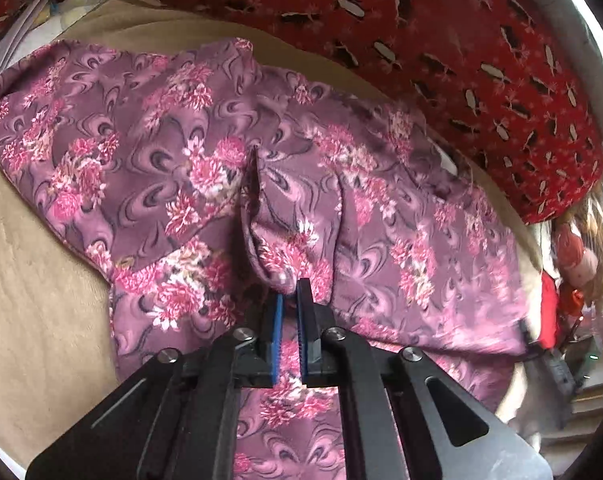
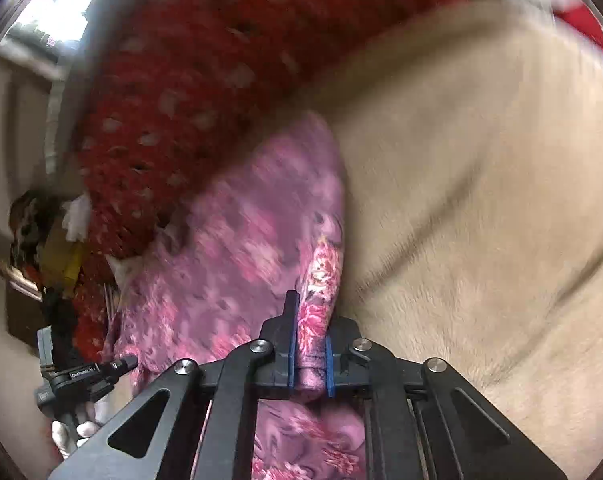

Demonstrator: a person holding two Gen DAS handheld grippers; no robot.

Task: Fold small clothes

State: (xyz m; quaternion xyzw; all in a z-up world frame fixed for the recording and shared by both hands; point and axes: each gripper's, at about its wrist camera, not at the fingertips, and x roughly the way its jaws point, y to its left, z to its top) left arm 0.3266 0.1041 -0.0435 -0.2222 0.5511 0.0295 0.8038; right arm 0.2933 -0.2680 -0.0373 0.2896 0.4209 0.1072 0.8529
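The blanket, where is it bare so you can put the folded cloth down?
In the left view, the beige blanket is bare left of the floral cloth. In the right view, it is bare right of the cloth. Behind the cloth, the red pillow crowds in.

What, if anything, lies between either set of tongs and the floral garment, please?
Nothing visible does. The left tongs already pinch a raised fold of the garment, and the right tongs are shut on a bunched edge. It lies on the beige blanket.
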